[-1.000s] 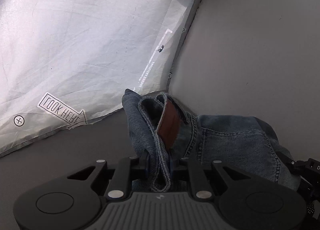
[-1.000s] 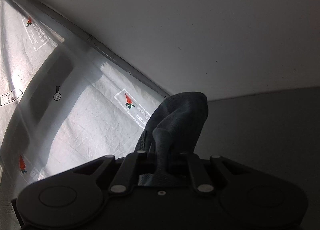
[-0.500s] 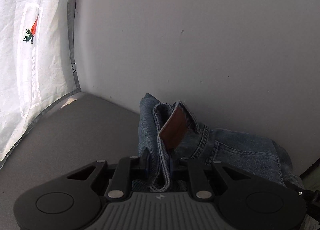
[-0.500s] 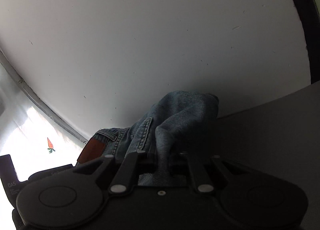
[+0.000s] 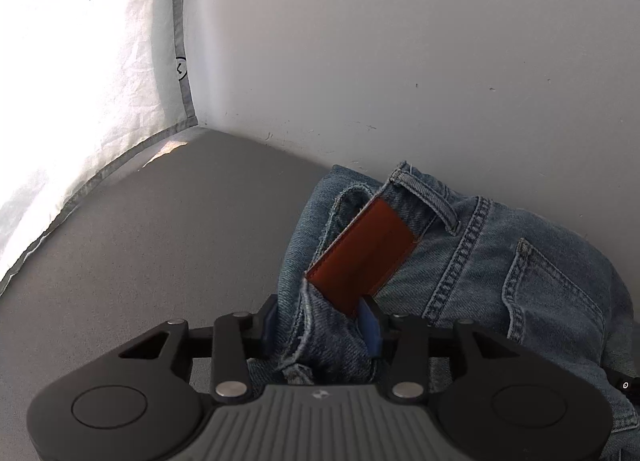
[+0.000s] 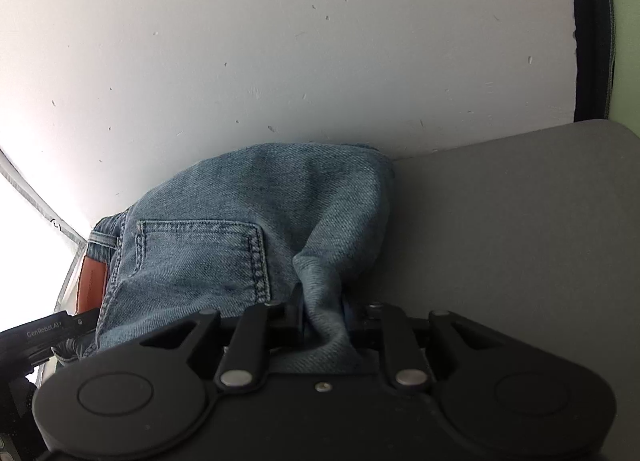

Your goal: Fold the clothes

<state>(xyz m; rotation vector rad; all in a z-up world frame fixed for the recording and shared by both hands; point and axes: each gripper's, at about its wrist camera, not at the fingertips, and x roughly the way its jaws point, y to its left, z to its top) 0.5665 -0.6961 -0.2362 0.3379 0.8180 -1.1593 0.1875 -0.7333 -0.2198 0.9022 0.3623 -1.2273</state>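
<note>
A pair of blue denim jeans (image 5: 500, 261) with a brown leather waistband patch (image 5: 364, 249) is bunched up over the grey table. My left gripper (image 5: 320, 321) is shut on the waistband next to the patch. My right gripper (image 6: 322, 313) is shut on a fold of the same jeans (image 6: 240, 221), beside a back pocket (image 6: 200, 257). The left gripper's body (image 6: 44, 331) shows at the left edge of the right wrist view. The rest of the jeans is hidden below both grippers.
A grey table (image 5: 140, 241) meets a white wall (image 5: 400, 61) just behind the jeans. A white curtain with a carrot print (image 5: 80, 41) hangs at the left. The table (image 6: 520, 221) extends right, with a dark vertical frame (image 6: 588, 29) at the far right.
Both grippers have swung with the jeans away from the curtain toward the white wall and table. The jeans now spread wider between the grippers, showing the back pocket.
</note>
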